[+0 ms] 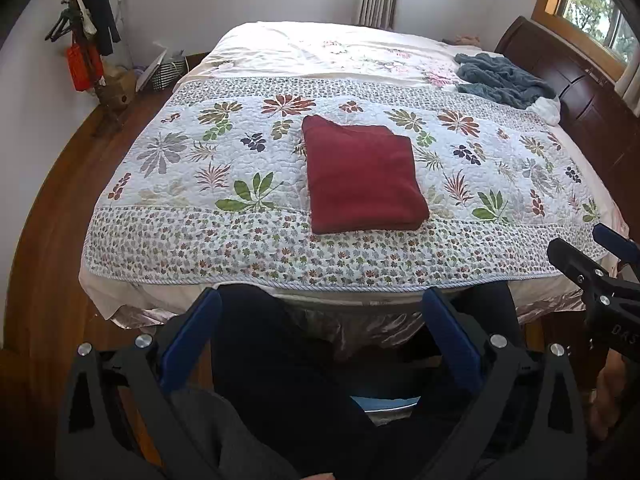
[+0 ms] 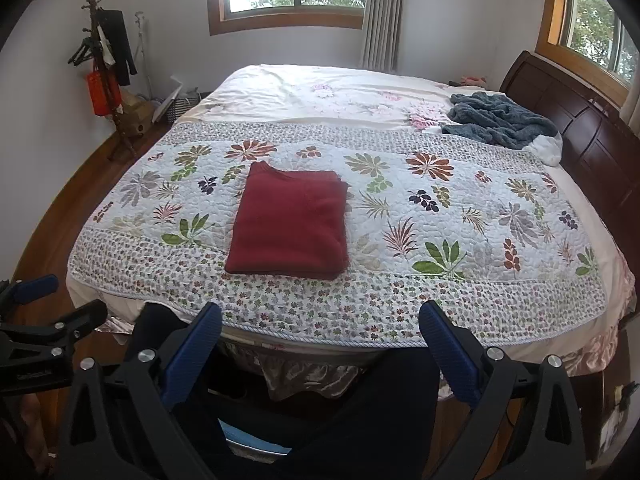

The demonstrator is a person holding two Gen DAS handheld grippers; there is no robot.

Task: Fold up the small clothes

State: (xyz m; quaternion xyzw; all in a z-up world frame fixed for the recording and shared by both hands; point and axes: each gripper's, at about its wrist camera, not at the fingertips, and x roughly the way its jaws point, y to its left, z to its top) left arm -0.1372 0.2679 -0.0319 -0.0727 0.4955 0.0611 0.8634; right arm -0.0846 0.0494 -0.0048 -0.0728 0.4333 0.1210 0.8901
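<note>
A dark red garment (image 1: pixel 362 174) (image 2: pixel 290 222) lies folded into a neat rectangle on the floral quilt (image 1: pixel 200 184) (image 2: pixel 460 216), near the bed's front edge. My left gripper (image 1: pixel 322 300) hangs open in front of the bed, below the quilt's hem, with nothing between its blue pads. My right gripper (image 2: pixel 320 314) is likewise open and empty, held back from the bed edge. In the left wrist view the right gripper (image 1: pixel 592 252) shows at the right; in the right wrist view the left gripper (image 2: pixel 60 296) shows at the left. Neither touches the garment.
A blue-grey fleece blanket (image 1: pixel 500 78) (image 2: pixel 500 120) is bunched at the far right by the dark wooden headboard (image 2: pixel 580 128). A coat stand (image 1: pixel 88 52) and a basket stand on the wooden floor at left. A person's dark trousers (image 1: pixel 288 380) fill the foreground.
</note>
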